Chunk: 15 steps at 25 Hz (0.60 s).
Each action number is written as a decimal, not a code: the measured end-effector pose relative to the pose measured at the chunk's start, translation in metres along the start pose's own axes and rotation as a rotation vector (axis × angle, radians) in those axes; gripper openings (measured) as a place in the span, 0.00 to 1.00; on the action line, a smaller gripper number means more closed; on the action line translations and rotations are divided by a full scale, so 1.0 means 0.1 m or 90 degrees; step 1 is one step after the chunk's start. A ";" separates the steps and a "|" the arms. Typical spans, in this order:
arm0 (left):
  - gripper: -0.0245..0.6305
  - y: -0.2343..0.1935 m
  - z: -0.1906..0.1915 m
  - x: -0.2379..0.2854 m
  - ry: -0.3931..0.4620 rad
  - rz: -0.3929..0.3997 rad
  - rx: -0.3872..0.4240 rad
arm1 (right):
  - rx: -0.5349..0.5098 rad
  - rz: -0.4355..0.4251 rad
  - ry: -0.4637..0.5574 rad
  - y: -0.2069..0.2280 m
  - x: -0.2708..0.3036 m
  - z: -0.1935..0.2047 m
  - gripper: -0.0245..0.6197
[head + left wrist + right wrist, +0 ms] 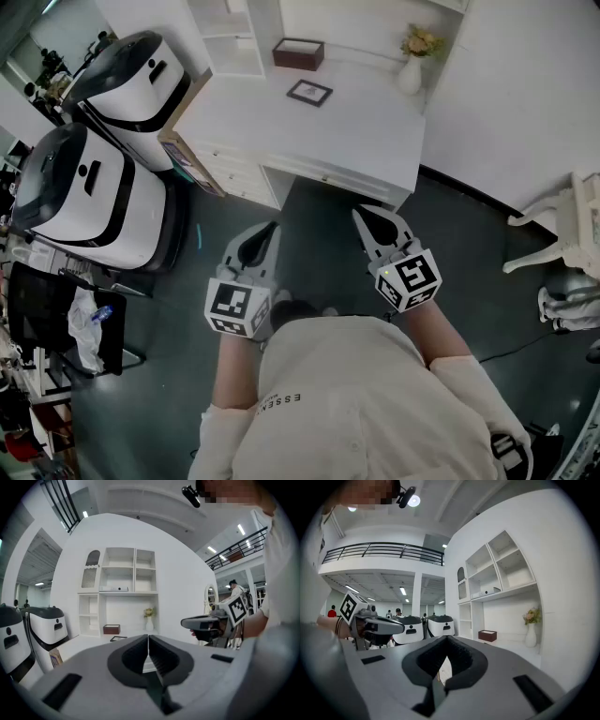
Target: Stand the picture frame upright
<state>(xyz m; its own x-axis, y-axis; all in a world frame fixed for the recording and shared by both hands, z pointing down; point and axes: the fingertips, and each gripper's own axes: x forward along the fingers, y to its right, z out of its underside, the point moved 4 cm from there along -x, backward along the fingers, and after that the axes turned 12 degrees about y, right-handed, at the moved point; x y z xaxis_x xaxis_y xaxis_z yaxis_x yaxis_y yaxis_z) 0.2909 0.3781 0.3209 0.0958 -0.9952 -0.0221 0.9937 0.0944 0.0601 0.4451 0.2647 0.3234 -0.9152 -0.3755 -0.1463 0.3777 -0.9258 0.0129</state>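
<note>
A small dark picture frame [309, 92] lies flat on the white desk [356, 131], towards its back. From the left gripper view the picture frame [118, 638] shows low and flat, far ahead on the desk top. I cannot make it out in the right gripper view. Both grippers hang in front of the desk, over the dark floor and well short of the frame. My left gripper [272, 228] is shut with nothing in it, and my right gripper [361, 214] is shut and empty too. Seen along the jaws, the left gripper [148, 639] and the right gripper [446, 639] each show their pads meeting.
A brown box [298, 53] and a white vase of flowers [411, 67] stand at the back of the desk, under white shelves [119, 581]. Two white and black machines [80, 187] stand to the left, beside the desk's drawers [234, 173]. A white chair [562, 234] is at the right.
</note>
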 end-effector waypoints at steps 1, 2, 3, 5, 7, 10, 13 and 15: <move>0.04 0.00 0.00 0.00 0.000 -0.003 0.002 | 0.000 -0.004 0.001 0.00 0.00 0.00 0.06; 0.04 0.00 0.00 0.00 0.000 -0.005 0.003 | -0.001 -0.008 0.002 0.00 0.00 0.00 0.06; 0.04 0.00 -0.01 0.00 0.000 -0.008 0.004 | 0.000 -0.011 0.003 0.00 0.00 0.00 0.06; 0.04 0.00 -0.01 0.02 0.000 -0.011 0.004 | 0.002 -0.015 0.004 0.01 0.00 0.00 0.06; 0.04 0.00 -0.01 0.03 0.000 -0.012 0.001 | 0.007 -0.019 0.003 0.01 0.00 0.01 0.06; 0.04 0.02 0.02 0.04 -0.004 -0.008 -0.003 | 0.014 -0.023 0.001 0.00 -0.01 0.04 0.06; 0.04 0.04 0.05 0.07 -0.012 -0.002 -0.006 | 0.026 -0.017 -0.004 0.04 0.00 0.09 0.06; 0.04 0.05 0.05 0.10 -0.006 0.003 -0.013 | 0.038 -0.009 -0.009 0.09 0.00 0.12 0.06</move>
<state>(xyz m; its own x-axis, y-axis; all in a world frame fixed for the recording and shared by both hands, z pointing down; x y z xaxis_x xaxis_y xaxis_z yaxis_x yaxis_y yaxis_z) 0.2961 0.3684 0.3257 0.0997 -0.9949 -0.0128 0.9943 0.0991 0.0400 0.4463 0.2561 0.3358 -0.9224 -0.3625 -0.1335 0.3562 -0.9318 0.0694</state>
